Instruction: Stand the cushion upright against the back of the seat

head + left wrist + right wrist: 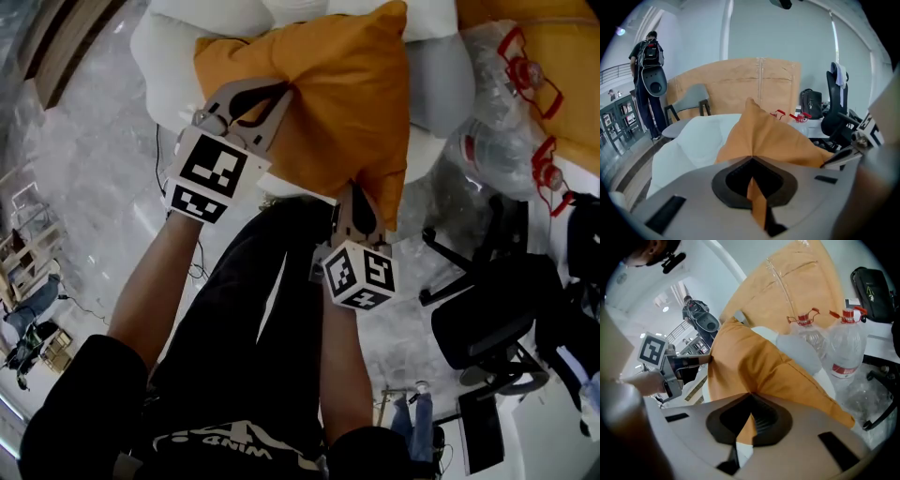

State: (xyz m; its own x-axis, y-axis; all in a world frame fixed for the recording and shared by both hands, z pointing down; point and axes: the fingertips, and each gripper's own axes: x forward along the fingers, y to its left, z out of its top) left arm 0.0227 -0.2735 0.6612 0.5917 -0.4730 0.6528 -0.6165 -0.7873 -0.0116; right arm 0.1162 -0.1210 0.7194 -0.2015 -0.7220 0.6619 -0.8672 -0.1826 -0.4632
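Observation:
An orange cushion (328,103) hangs in the air above a white seat (173,56), held by both grippers. My left gripper (281,91) is shut on the cushion's left edge, with a strip of orange cloth pinched between its jaws (751,159). My right gripper (354,187) is shut on the cushion's lower edge; orange cloth shows pinched between its jaws too (749,397). In the left gripper view the cushion (764,136) rises to a peaked corner in front of the white seat (689,140). In the right gripper view the cushion (754,366) fills the middle and the left gripper (705,359) grips its far side.
Clear water bottles with red handles (511,131) lie at the right of the seat, also seen as bottles (843,348) in the right gripper view. A black office chair (487,319) stands on the marble floor at the right. A person with a backpack (649,70) stands far left. A brown cardboard sheet (740,84) leans behind the seat.

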